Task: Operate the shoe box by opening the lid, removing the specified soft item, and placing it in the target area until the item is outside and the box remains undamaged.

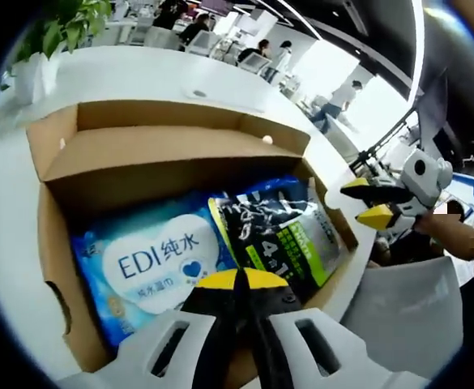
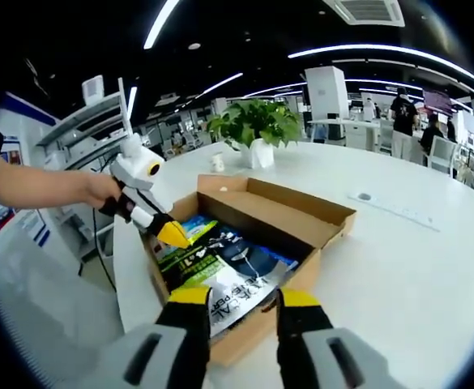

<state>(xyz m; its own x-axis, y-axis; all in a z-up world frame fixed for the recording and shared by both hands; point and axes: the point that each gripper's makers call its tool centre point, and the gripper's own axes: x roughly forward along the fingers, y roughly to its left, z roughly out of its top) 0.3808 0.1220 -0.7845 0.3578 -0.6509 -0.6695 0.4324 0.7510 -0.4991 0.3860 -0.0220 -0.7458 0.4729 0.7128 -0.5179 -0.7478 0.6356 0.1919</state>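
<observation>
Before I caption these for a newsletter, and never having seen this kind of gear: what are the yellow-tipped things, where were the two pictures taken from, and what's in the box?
There is no robot here: a person holds a pair of white hand-held tongs with yellow tips in each hand, and each carries its own fisheye camera. The left gripper view looks along the left tongs, whose tips sit closed together above the open brown cardboard box; the right tongs come in from the right. The right gripper view looks along the right tongs, tips apart, with the left tongs over the box. The box stands on a white round table, lid folded back. Inside lie a blue wet-wipes pack and a dark green-labelled soft pouch. Nothing is held.
</observation>
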